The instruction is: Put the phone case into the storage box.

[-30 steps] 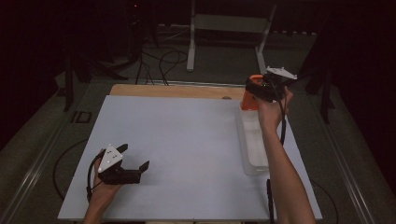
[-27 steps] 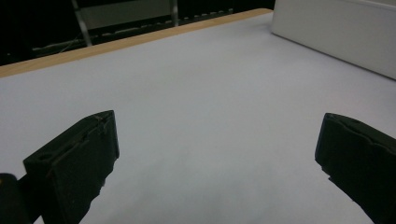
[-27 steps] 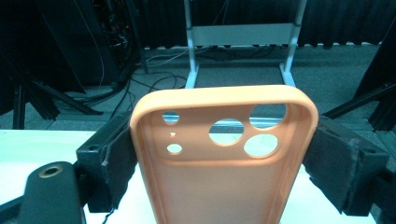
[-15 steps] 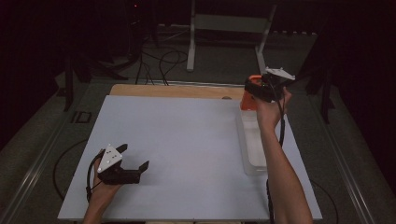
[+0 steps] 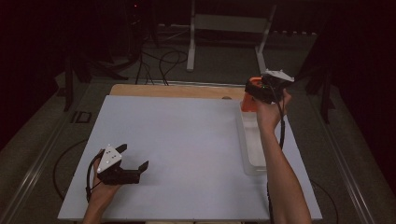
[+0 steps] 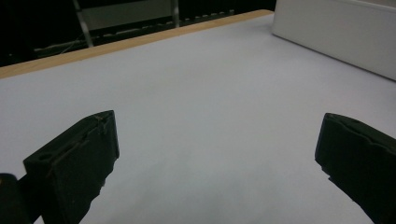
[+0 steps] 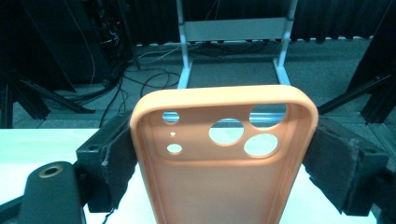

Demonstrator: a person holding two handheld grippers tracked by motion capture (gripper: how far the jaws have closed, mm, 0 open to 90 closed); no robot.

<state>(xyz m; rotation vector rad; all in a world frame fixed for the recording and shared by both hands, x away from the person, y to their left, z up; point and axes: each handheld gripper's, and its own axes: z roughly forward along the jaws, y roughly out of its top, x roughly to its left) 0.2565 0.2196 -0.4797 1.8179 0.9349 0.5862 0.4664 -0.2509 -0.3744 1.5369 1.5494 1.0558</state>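
My right gripper (image 5: 254,91) is held up above the far end of a long white tray (image 5: 248,154), shut on an orange phone case (image 5: 249,98). In the right gripper view the orange phone case (image 7: 219,182) stands upright between the two black pads (image 7: 116,158), its camera cut-outs at the top and its hollow side facing the camera. My left gripper (image 5: 135,156) rests low over the white table top (image 5: 187,135) near the front left, open, with nothing between its jaws. The left gripper view shows bare white surface between the left gripper's (image 6: 215,154) fingers.
The white tray (image 6: 336,32) lies along the table's right side. A wooden strip (image 5: 173,90) runs along the far edge. Beyond the table are a metal stand (image 5: 224,28), cables on the floor (image 5: 159,60) and dark frames.
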